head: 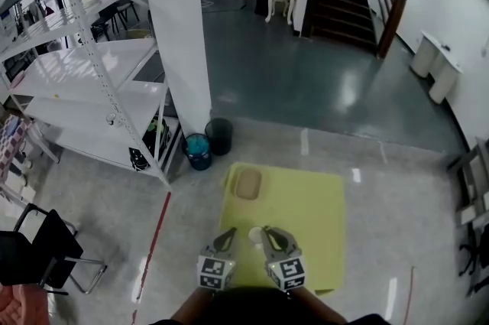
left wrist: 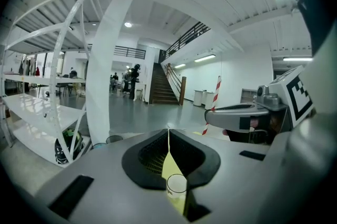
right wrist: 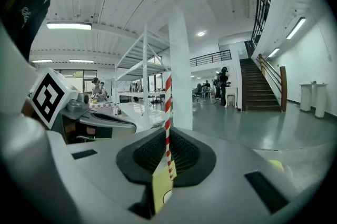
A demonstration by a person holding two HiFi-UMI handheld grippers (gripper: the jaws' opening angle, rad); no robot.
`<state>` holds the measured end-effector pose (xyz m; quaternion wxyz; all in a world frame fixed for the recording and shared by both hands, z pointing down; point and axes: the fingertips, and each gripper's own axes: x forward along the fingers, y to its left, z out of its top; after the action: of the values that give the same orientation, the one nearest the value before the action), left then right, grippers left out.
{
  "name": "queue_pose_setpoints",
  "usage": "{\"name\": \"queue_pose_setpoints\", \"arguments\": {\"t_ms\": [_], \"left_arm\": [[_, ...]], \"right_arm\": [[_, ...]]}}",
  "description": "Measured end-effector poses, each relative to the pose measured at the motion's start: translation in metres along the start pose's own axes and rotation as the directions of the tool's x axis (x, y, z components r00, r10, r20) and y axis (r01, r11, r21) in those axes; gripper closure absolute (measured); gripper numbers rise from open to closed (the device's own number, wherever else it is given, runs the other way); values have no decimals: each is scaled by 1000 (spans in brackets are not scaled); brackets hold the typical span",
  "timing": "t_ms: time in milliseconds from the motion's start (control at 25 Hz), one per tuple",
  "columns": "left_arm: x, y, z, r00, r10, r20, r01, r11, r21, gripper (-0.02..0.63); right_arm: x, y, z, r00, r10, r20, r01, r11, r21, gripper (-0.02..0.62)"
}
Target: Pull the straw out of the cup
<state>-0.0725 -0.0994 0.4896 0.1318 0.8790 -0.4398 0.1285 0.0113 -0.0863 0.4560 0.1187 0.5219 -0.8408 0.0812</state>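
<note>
A small clear cup stands on the yellow-green mat, between my two grippers and just below them. My right gripper is shut on the red-and-white striped straw, which stands upright between its pads, with its lower end over the cup's rim. My left gripper is shut with nothing between its pads; the cup shows below through the slit. The straw also shows beside the right gripper in the left gripper view.
A tan tray lies at the mat's far left corner. Beyond it are two round bins, a white pillar and a white shelf rack. A black chair stands at lower left. People stand far off.
</note>
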Motion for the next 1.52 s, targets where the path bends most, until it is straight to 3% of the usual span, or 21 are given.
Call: {"name": "queue_pose_setpoints", "arguments": {"t_ms": [1520], "left_arm": [[-3, -7, 0, 1000, 8, -5, -8, 1000, 5, 557]], "right_arm": [[-5, 2, -2, 1000, 21, -17, -21, 1000, 2, 563]]}}
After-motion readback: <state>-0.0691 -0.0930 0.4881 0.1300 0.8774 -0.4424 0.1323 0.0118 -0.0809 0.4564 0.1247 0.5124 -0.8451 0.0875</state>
